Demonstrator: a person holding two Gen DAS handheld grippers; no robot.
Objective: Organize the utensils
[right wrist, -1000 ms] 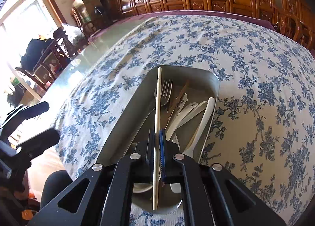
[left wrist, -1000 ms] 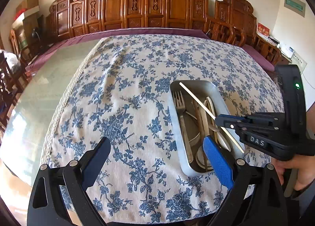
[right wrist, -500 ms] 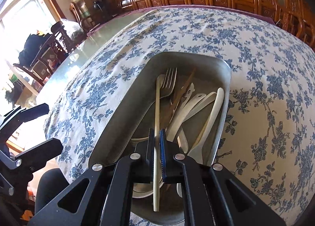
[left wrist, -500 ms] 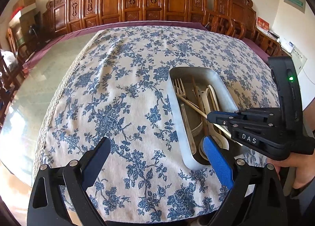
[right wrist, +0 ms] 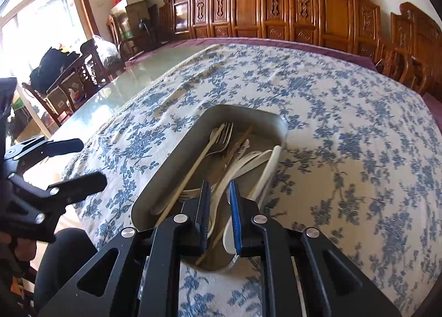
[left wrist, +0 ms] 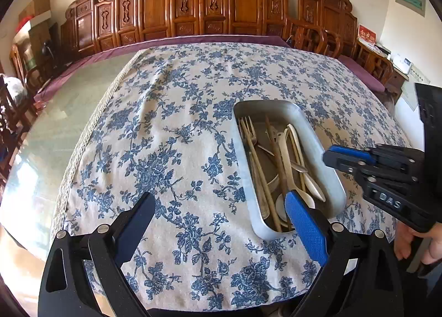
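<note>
A metal tray (left wrist: 317, 148) (right wrist: 176, 156) lies on the floral tablecloth and holds a fork (right wrist: 225, 134), white spoons (right wrist: 265, 170), and light and brown chopsticks. A light chopstick (right wrist: 193, 168) (left wrist: 255, 162) lies along the tray's left side. My right gripper (right wrist: 218, 206) hovers over the tray's near end, jaws slightly apart and empty; it shows in the left wrist view (left wrist: 328, 155) to the right of the tray. My left gripper (left wrist: 221, 223) is wide open and empty above the cloth, left of the tray's near end.
The floral tablecloth (left wrist: 179, 129) covers a large glass-topped table (left wrist: 55, 140). Carved wooden chairs (left wrist: 210, 5) line the far side. More chairs and bags (right wrist: 63, 68) stand by the window to the left.
My right gripper opened and let go of the light chopstick, which now lies in the tray. The right gripper pulled back toward the tray's near end. The left gripper stayed open.
</note>
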